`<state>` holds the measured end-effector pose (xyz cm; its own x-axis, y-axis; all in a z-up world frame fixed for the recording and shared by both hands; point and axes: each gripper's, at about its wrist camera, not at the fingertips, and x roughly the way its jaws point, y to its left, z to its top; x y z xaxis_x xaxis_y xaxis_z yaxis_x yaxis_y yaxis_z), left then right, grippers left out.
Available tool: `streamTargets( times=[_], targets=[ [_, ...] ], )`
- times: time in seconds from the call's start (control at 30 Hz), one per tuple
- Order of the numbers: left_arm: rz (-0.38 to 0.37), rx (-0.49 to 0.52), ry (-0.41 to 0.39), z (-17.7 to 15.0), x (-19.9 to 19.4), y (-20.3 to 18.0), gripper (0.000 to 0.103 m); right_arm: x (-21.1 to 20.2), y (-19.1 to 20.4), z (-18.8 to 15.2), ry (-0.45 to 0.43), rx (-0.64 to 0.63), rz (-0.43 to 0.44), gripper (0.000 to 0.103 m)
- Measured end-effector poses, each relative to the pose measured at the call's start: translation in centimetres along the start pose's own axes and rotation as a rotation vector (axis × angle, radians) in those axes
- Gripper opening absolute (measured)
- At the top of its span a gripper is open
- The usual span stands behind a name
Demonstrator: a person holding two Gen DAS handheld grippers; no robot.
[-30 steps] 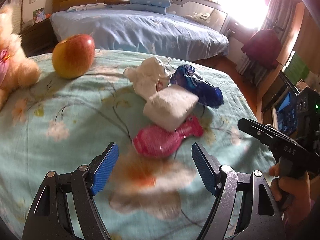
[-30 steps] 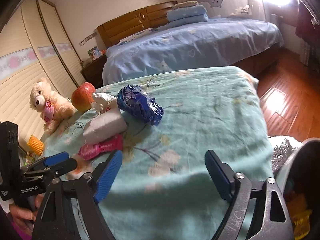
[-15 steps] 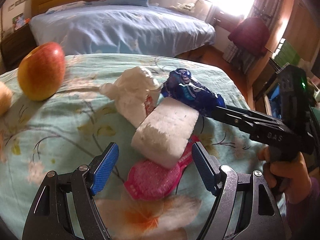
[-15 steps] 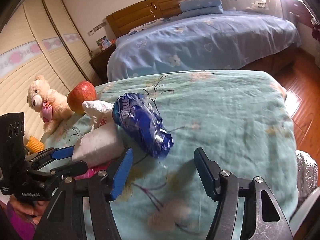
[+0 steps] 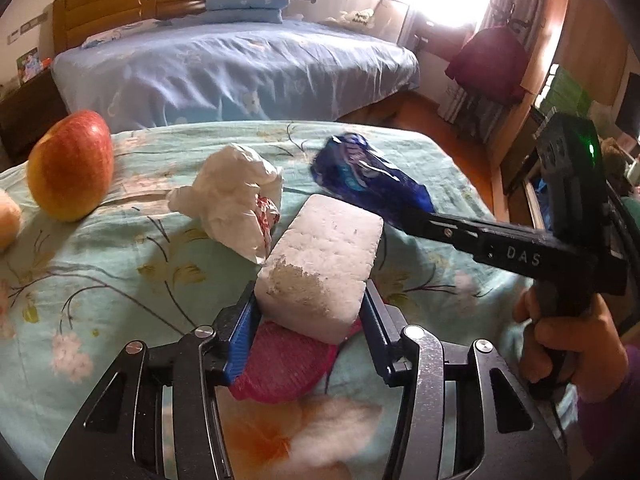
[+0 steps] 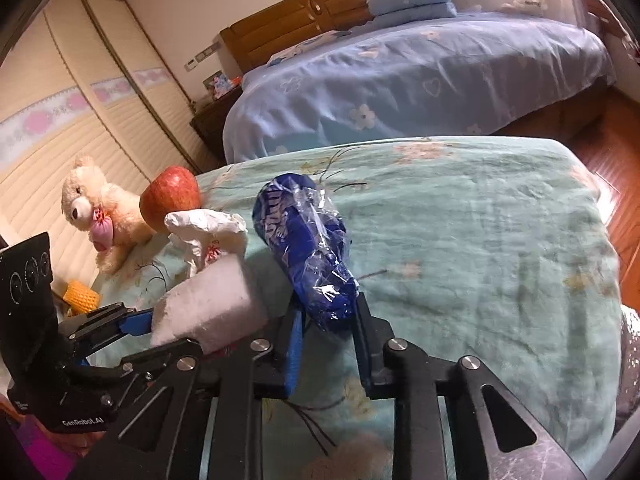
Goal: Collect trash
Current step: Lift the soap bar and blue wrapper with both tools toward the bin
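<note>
My left gripper (image 5: pixel 308 320) is shut on a white foam block (image 5: pixel 320 268), also in the right wrist view (image 6: pixel 208 308). A pink wrapper (image 5: pixel 280 364) lies under the block. My right gripper (image 6: pixel 326 320) is shut on a crinkled blue plastic wrapper (image 6: pixel 308 240), which the left wrist view (image 5: pixel 368 180) shows lifted off the cloth. A crumpled white paper (image 5: pixel 236 196) lies behind the block on the teal flowered cloth (image 5: pixel 100 280).
A red apple (image 5: pixel 70 164) and a cream teddy bear (image 6: pixel 96 208) stand at the left. A yellow object (image 6: pixel 82 296) lies near the left edge. A blue bed (image 5: pixel 240 68) stands behind. The cloth's right edge (image 6: pixel 600 240) drops to a wooden floor.
Both grippers moved forward and closed: the left on the foam block, the right on the blue wrapper. The wrapper has risen off the cloth.
</note>
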<state>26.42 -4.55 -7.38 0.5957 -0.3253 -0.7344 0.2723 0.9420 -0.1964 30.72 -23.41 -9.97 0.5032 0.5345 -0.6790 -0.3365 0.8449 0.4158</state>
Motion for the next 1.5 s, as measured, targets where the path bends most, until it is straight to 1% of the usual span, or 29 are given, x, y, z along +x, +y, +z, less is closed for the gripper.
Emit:
streamTargets(
  times=[0.17, 0.27, 0.47, 0.67, 0.8, 0.93, 1.0, 1.07, 1.17, 1.33, 1.37, 1.4, 1.43, 1.5],
  targets=[
    [0.008, -0.023, -0.046, -0.9, -1.9, -1.0, 0.048, -2.4, -0.2, -1.5, -0.038, 0.043, -0.037, 0.020],
    [0.011, -0.041, -0.056, -1.8, -2.6, -1.9, 0.048, -4.3, -0.2, -2.9, -0.061, 0.068, -0.069, 0.020],
    [0.018, -0.083, -0.068, -3.8, -3.8, -3.2, 0.048, -7.3, 0.3, -6.0, -0.093, 0.117, -0.105, 0.020],
    [0.010, -0.111, -0.061, -5.7, -4.5, -3.8, 0.048, -8.7, 0.8, -9.2, -0.079, 0.143, -0.146, 0.020],
    [0.002, -0.129, -0.053, -6.7, -4.9, -3.9, 0.048, -9.3, 1.4, -10.0, -0.082, 0.131, -0.166, 0.021],
    [0.004, -0.139, -0.055, -7.1, -5.2, -3.8, 0.048, -9.3, 1.6, -9.8, -0.085, 0.114, -0.169, 0.031],
    [0.005, -0.142, -0.058, -7.2, -5.4, -3.7, 0.048, -9.3, 1.7, -9.6, -0.090, 0.096, -0.181, 0.050],
    [0.005, -0.145, -0.060, -7.3, -5.6, -3.6, 0.048, -9.2, 1.9, -9.3, -0.093, 0.076, -0.186, 0.059],
    [0.003, -0.151, -0.064, -7.3, -5.9, -3.6, 0.048, -8.8, 2.1, -8.6, -0.092, 0.036, -0.207, 0.060],
    [-0.001, -0.142, -0.068, -7.4, -6.1, -4.1, 0.048, -7.7, 1.8, -7.8, -0.072, 0.025, -0.189, 0.059],
    [0.000, -0.139, -0.069, -7.4, -6.1, -4.2, 0.048, -7.6, 1.6, -7.8, -0.067, 0.037, -0.182, 0.054],
    [-0.001, -0.138, -0.068, -7.4, -6.1, -4.3, 0.048, -7.6, 1.4, -7.8, -0.067, 0.047, -0.183, 0.035],
    [-0.003, -0.138, -0.067, -7.4, -6.2, -4.5, 0.048, -7.8, 1.3, -7.9, -0.070, 0.057, -0.183, 0.032],
    [-0.009, -0.130, -0.066, -7.4, -6.1, -4.9, 0.048, -8.5, 1.0, -8.3, -0.084, 0.083, -0.176, 0.032]
  ],
)
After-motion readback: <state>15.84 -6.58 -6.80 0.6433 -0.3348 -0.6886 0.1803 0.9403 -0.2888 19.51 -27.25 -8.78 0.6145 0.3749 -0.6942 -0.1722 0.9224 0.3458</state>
